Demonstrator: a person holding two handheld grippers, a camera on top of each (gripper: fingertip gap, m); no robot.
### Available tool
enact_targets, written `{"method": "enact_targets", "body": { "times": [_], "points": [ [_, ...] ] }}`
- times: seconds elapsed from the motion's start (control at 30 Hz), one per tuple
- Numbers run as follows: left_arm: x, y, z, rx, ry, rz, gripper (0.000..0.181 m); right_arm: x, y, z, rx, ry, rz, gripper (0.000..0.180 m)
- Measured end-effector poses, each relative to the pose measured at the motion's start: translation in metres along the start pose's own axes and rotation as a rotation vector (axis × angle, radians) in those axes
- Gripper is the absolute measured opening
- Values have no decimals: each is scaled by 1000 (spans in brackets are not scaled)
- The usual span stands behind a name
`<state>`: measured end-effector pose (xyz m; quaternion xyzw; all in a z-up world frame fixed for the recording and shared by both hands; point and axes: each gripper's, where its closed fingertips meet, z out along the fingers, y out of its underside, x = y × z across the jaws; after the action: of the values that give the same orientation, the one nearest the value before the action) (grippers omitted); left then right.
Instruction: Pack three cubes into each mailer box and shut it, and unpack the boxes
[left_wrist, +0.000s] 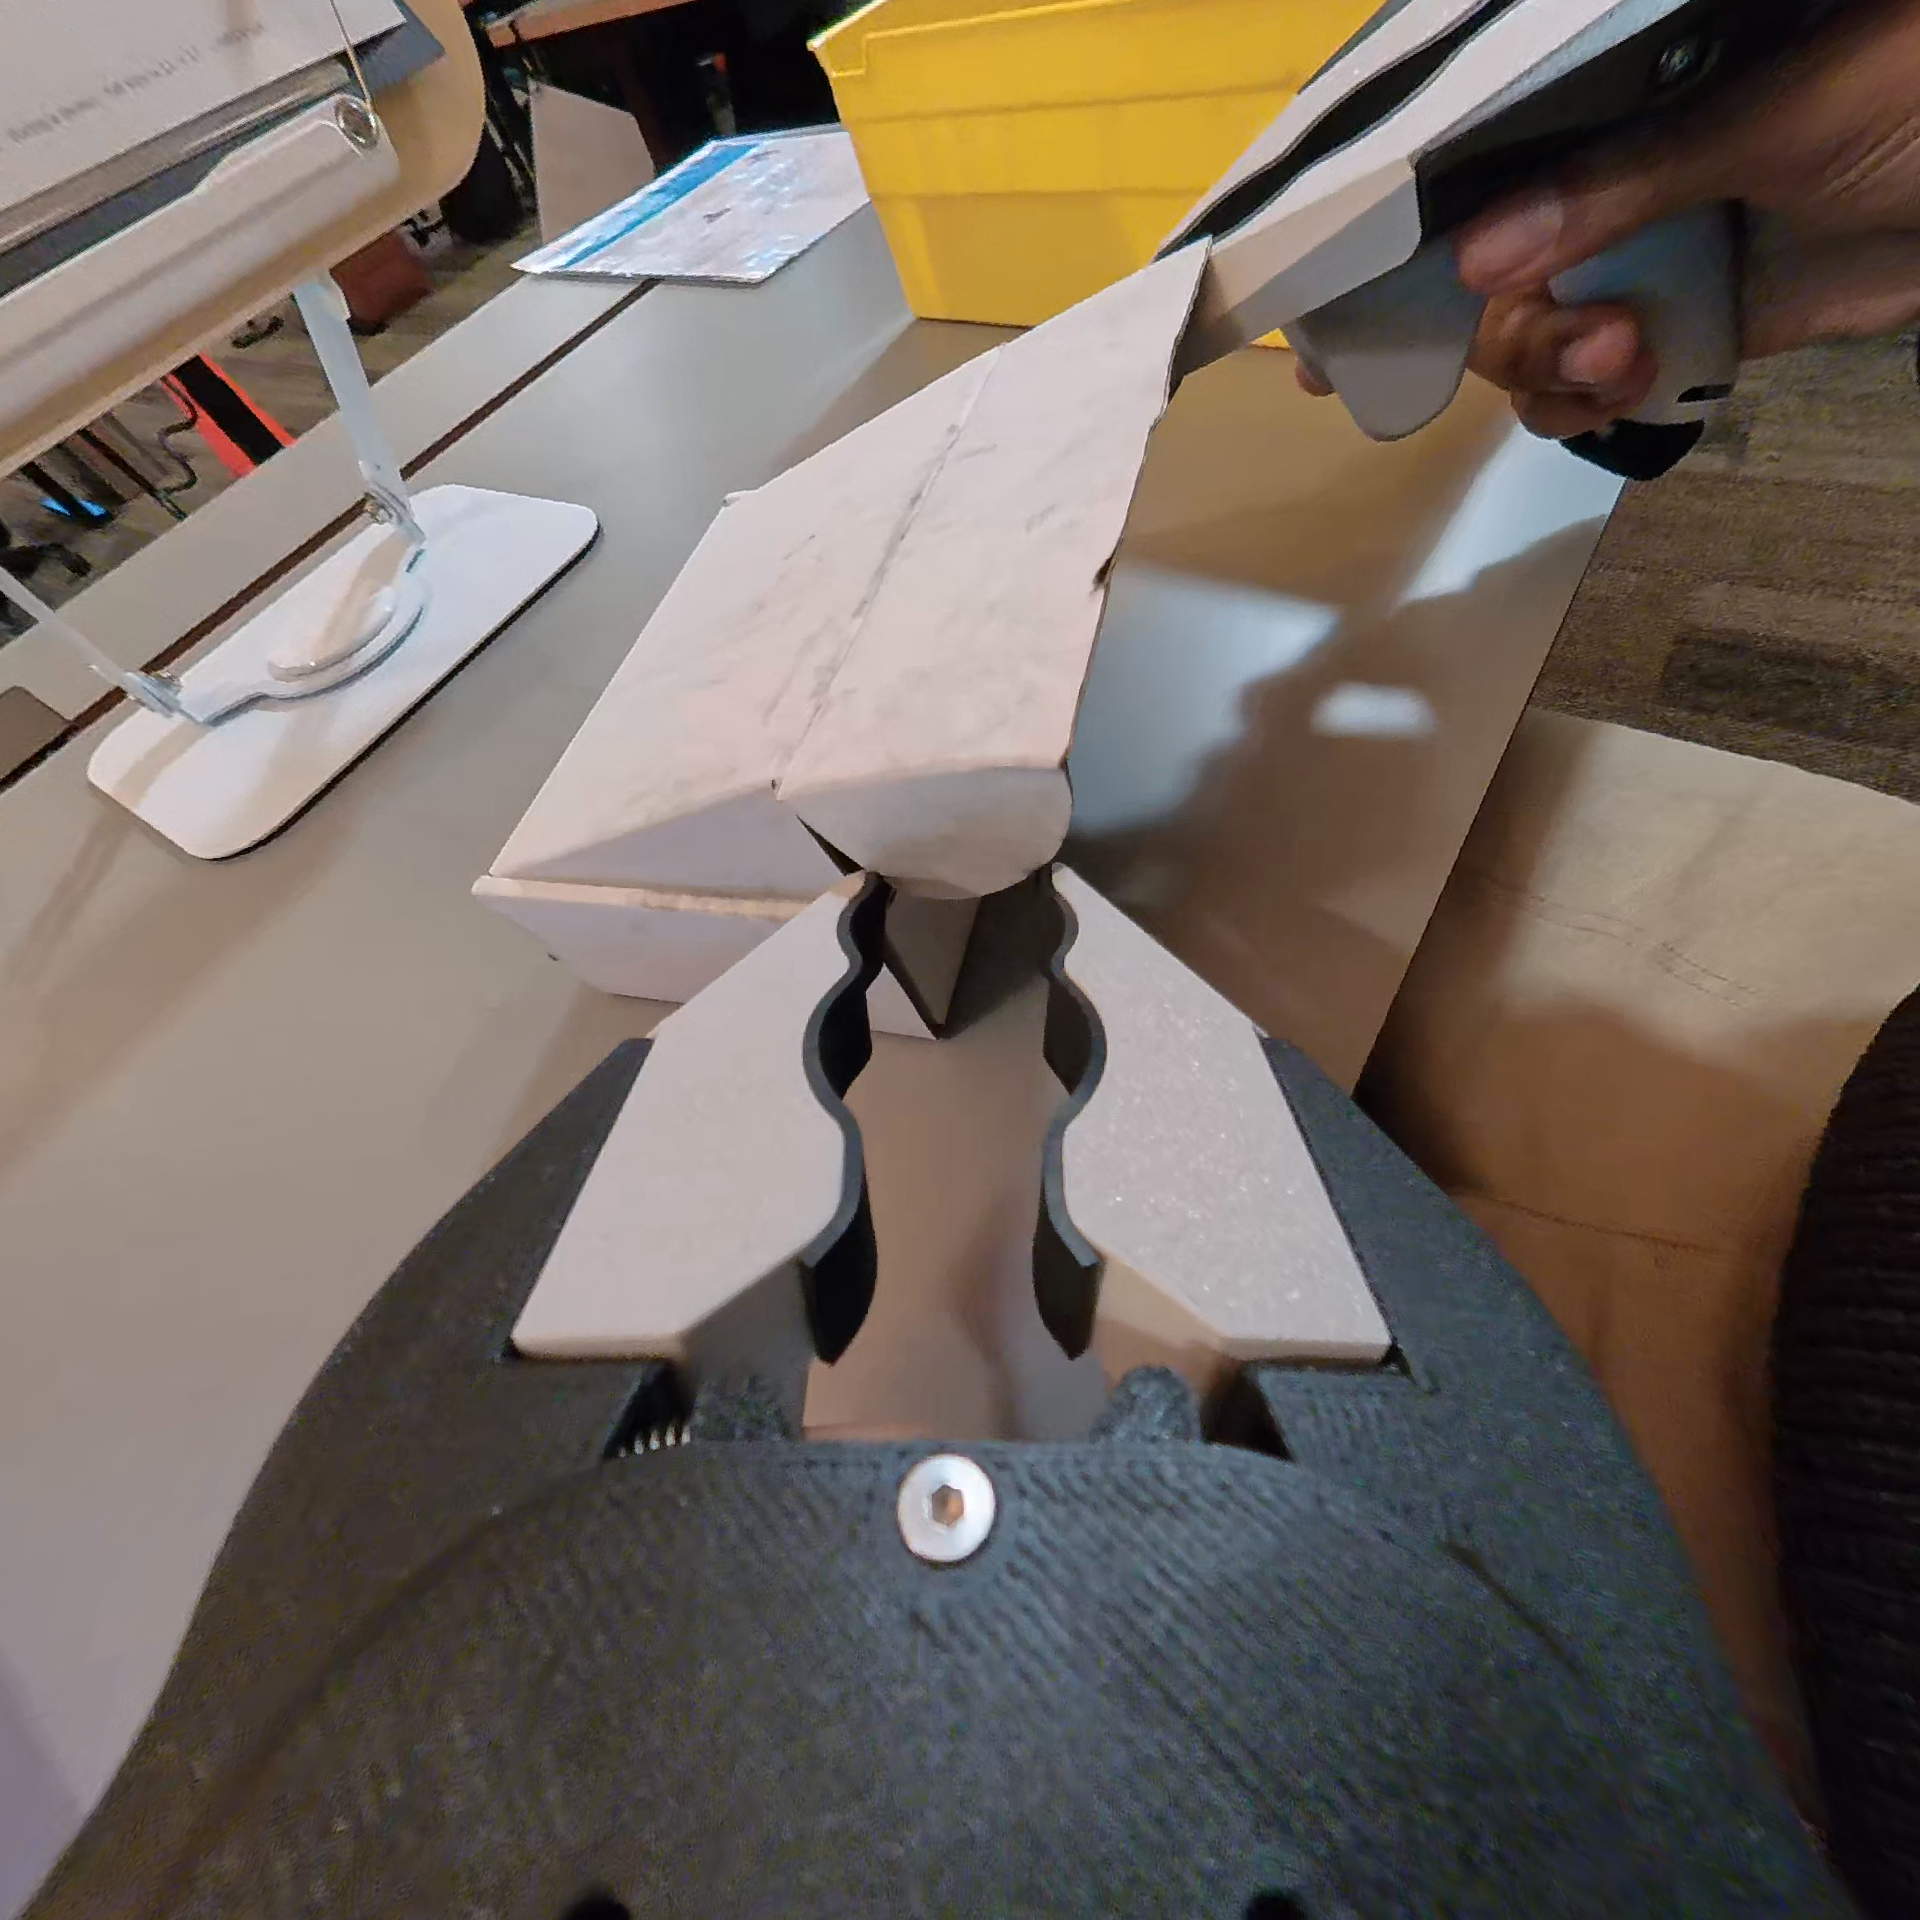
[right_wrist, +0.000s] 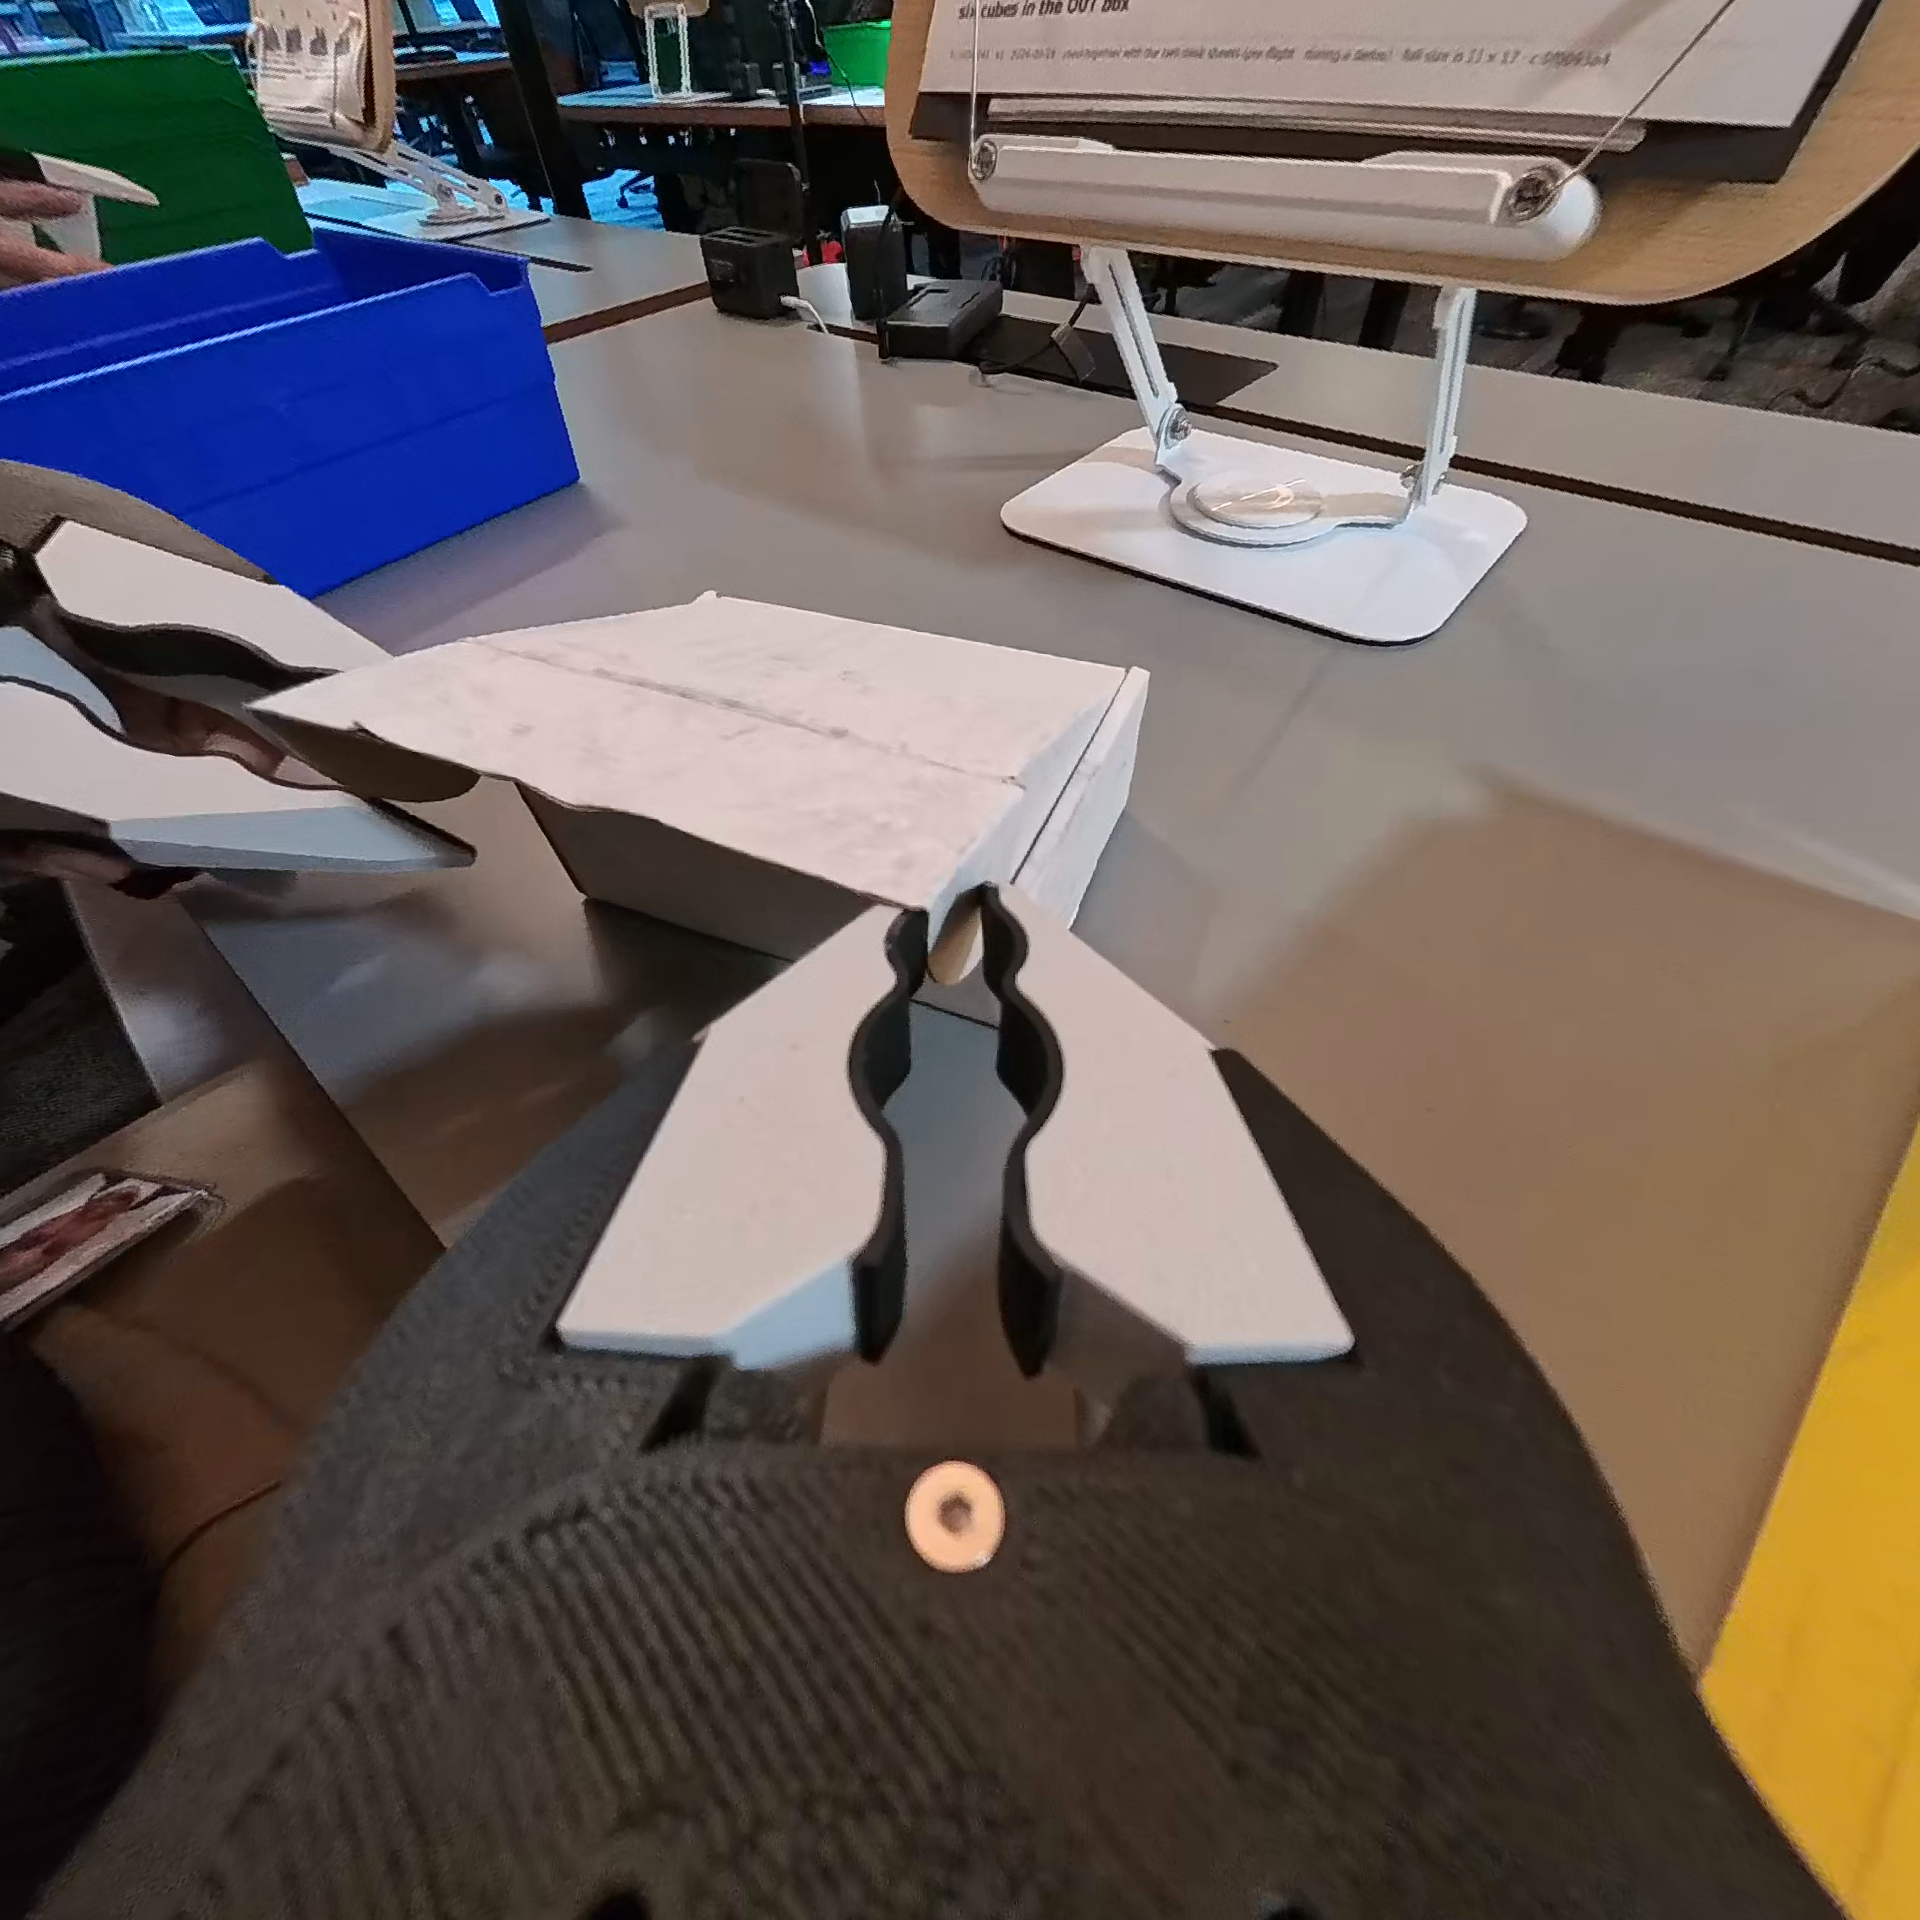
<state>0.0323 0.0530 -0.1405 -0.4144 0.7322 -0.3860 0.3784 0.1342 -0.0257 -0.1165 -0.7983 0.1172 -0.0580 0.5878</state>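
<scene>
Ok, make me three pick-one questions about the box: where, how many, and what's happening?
1. Where is the mailer box? A in a bin B on the grey table C on the floor
2. How many grippers hold its lid? A none B one C two
3. The lid is: A shut flat B lifted partway C torn off
1 B, it rests on the table. 2 C, left gripper and right gripper each pinch a lid corner. 3 B, a gap shows under its front.

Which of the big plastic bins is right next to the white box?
In the right wrist view, the blue bin sits nearest the white mailer box, just behind its left end. The green bin stands farther back behind the blue one.
</scene>
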Motion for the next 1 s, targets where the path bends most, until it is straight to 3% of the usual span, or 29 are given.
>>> {"method": "enact_targets", "body": {
  "times": [0.23,0.4,1.0],
  "points": [
    [-5,4,-3,-20,-24,18,32,-1,2,1,-13,21,-56,8],
    [-11,-4,-12,2,-52,17,44,2,-1,0,6,43,-66,7],
    [9,-9,-12,16,20,32,35,5,3,0,-10,58,-80,6]
  ]
}}
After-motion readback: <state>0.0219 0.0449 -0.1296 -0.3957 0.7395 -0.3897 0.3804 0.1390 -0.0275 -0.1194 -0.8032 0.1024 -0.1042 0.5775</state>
